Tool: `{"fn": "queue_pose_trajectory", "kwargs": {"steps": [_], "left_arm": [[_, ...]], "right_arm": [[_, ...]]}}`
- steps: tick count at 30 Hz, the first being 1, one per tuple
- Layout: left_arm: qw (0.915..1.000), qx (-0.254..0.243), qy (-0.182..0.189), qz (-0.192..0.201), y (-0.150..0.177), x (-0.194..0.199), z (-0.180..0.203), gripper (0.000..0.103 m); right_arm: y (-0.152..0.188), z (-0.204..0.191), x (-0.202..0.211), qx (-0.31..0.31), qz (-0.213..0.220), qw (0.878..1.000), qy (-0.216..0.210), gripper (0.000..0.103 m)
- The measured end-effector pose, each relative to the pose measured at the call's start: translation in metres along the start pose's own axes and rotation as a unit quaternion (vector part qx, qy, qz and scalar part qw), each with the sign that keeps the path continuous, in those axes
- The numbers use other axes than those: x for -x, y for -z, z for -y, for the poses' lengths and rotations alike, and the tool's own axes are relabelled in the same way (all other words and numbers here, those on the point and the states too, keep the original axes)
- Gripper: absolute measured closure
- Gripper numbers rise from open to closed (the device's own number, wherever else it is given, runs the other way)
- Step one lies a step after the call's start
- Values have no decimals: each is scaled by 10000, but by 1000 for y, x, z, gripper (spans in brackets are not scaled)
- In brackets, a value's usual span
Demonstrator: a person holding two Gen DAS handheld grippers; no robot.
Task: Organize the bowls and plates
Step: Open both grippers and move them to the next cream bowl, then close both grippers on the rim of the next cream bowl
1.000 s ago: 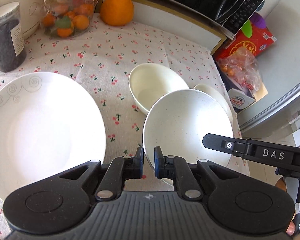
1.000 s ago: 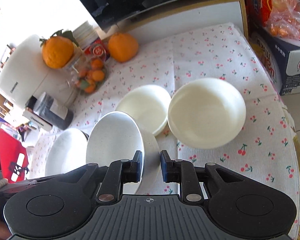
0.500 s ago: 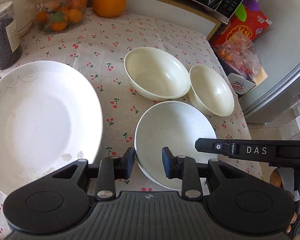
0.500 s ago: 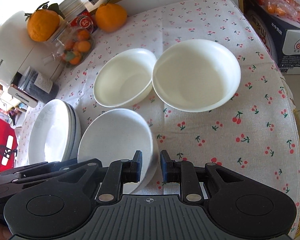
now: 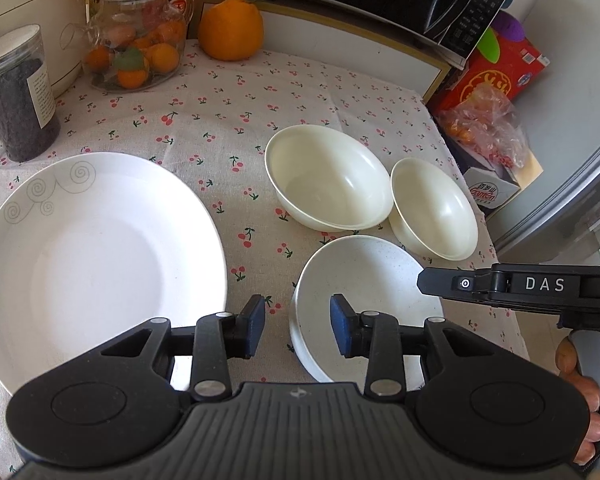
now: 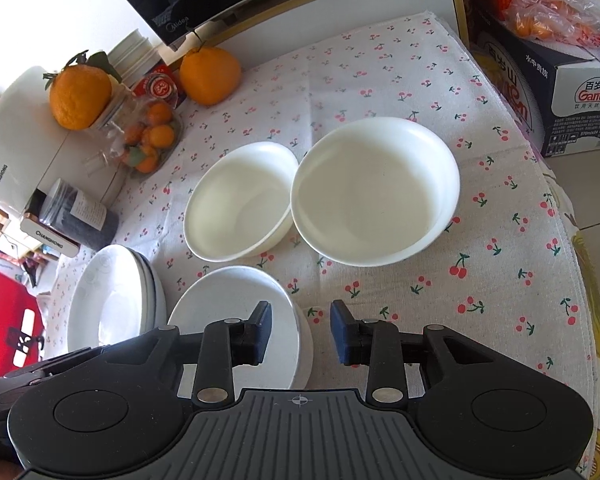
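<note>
A shallow white speckled ceramic bowl (image 5: 364,280) sits flat on the cherry-print cotton tablecloth (image 5: 227,120), its matte surface finely flecked. In the left wrist view its near-left rim lies between the blue-padded fingers of the left gripper (image 5: 297,320), which stand spread apart with clear gaps to the rim on both sides, holding nothing. In the right wrist view the same bowl (image 6: 235,304) lies under the left finger of the right gripper (image 6: 300,326), whose jaws are likewise spread and empty; bare cloth shows between them.

Just beyond the speckled bowl stand two glossy cream round bowls, a wider one (image 5: 328,176) and a smaller one (image 5: 434,208), touching or nearly touching at their rims. Left of the speckled bowl lies a large glossy white plate with grey swirl decoration (image 5: 95,256). Only the right wrist view shows that this plate (image 6: 111,304) tops a stack of several. The left wrist view alone shows the right gripper's black side arm marked "DAS" (image 5: 540,286) over the speckled bowl's right edge. Behind the cream bowls sits a dimpled orange citrus fruit (image 5: 229,28).
</note>
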State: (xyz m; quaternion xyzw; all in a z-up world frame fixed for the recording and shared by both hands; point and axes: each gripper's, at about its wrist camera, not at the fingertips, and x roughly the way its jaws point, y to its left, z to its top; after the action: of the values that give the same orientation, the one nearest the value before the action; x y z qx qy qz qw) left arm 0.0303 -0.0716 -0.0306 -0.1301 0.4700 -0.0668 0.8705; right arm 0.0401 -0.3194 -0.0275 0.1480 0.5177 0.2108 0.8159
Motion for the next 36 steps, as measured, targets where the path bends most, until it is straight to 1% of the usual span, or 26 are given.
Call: {"fn": "queue_pose_trajectory", "kwargs": {"steps": [4,5,6,7,12,15,18,21,24,28,32,34,36], "left_arm": [[9999,-2,51,155,-4,4,1,69],[9998,-33,68,181,-5,4,2,67],[9997,-54,86,210,-7,4,4,61],[9996,-53,103,245,-8,5,5,57],[9988,-81,148,461,-15,10,7,57],[9987,27,176,484,-21,9,3,57],[9982,138,158,557,-25,10,1,57],[9976,149,358,582,-32,10,6,58],[9966,0,591,568,-41,6,17,56],[9967,-260,510,568,-51,-4,31,56],[9970,-364,568,379,-61,-22,45,57],[9972,-418,540,305,-65,-31,54,60],[9968,-491,571,281,-69,-37,64,61]], "right_arm": [[-3,2,6,-68,180,9998,-34,71],[-4,2,8,-84,225,9997,-36,71],[-4,1,9,-84,266,9996,-29,71],[-4,0,10,-56,306,9995,-17,71],[-6,0,14,-51,440,9990,4,71],[-8,5,16,-194,544,9983,54,71],[-9,9,21,-327,719,9968,84,68],[-12,16,28,-511,936,9942,102,68],[-15,24,33,-708,1075,9915,191,68],[-17,36,36,-916,1135,9889,269,68],[-19,43,39,-1047,1202,9866,351,68],[-21,48,39,-1172,1188,9852,401,67],[-22,57,38,-1390,1149,9825,473,66]]}}
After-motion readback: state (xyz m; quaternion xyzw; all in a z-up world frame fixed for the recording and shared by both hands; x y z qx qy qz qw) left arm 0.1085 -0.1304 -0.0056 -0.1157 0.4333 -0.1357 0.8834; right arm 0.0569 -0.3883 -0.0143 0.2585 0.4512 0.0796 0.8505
